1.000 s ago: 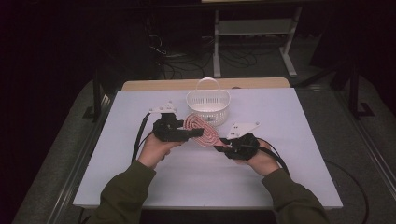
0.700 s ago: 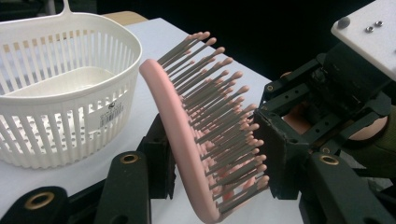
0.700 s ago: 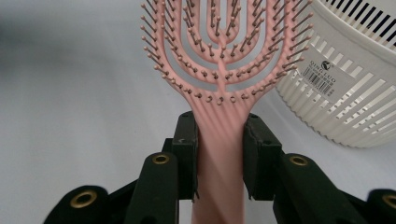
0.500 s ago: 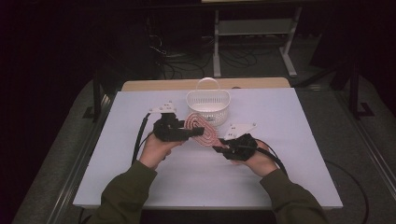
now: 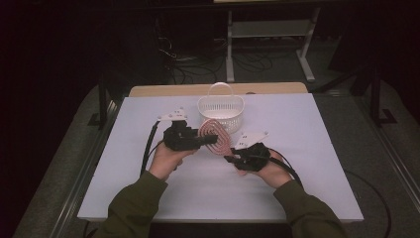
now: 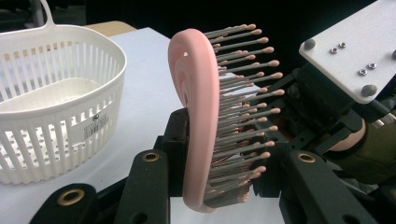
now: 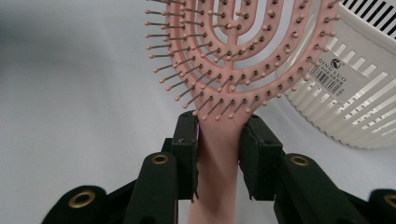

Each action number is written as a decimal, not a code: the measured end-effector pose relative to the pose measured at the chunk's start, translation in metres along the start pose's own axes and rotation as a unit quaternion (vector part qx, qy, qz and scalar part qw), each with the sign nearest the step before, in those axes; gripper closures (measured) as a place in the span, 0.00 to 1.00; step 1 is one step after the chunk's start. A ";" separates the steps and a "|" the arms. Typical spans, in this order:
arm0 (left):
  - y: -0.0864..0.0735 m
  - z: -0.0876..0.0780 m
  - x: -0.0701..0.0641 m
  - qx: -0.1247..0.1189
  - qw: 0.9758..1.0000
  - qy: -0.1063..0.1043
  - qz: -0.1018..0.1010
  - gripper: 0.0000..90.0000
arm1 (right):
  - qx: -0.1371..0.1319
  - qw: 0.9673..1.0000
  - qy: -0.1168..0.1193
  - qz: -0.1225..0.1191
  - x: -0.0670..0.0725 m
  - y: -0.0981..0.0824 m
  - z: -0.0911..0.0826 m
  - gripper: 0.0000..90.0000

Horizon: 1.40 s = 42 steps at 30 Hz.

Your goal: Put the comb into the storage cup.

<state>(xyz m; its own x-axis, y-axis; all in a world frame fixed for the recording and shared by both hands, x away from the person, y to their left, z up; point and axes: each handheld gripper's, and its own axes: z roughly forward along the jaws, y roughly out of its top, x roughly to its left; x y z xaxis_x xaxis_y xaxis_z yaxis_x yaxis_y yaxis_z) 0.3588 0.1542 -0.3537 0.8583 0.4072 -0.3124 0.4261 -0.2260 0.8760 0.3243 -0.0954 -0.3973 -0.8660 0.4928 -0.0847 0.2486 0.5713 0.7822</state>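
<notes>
Change: your left gripper (image 5: 210,140) has just been closing its jaws on the head of the pink hairbrush (image 5: 214,134); both of your hands sit where they sat a second ago, and the brush hangs at the same spot between them.
Left gripper: pressed together on the brush head, one jaw against the smooth pink back, the other in among the bristles, as the left gripper view shows (image 6: 219,186).
Right gripper: your right gripper (image 5: 229,158) pinches the brush's handle just below the head; in the right gripper view (image 7: 219,154) both pads lie flat against the handle's two sides.
Hairbrush: pink, oval, with open curved ribs and ball-tipped bristles (image 7: 233,60); you hold it above the desk (image 5: 307,148) between your two grippers, its head toward the basket.
Basket: white slotted plastic basket (image 5: 221,108) with a hoop handle stands upright on the desk just beyond the brush head; a barcode label shows on its wall (image 7: 355,84), and its inside looks bare in the left gripper view (image 6: 51,93).
Desk: white top, your sleeved forearms coming in from the near edge.
</notes>
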 end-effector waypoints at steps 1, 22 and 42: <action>0.000 0.000 -0.001 -0.002 1.000 0.001 0.000 0.71 | 0.000 1.000 0.000 0.000 0.000 0.000 0.000 0.75; 0.004 -0.014 0.002 -0.029 0.999 0.022 0.010 0.72 | -0.019 0.999 0.009 0.036 -0.004 -0.001 0.000 0.46; 0.005 -0.028 0.008 -0.040 0.998 0.036 0.014 0.72 | -0.020 0.993 -0.004 0.117 -0.024 -0.022 -0.021 0.17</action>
<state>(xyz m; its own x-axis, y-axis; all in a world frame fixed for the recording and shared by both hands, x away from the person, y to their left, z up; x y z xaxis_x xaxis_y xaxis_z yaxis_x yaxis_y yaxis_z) 0.3597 0.1806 -0.3410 0.8453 0.4647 -0.2635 0.3761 -0.1675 0.9113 0.3299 -0.1337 -0.3996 -0.7836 0.6136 0.0972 0.4243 0.4143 0.8052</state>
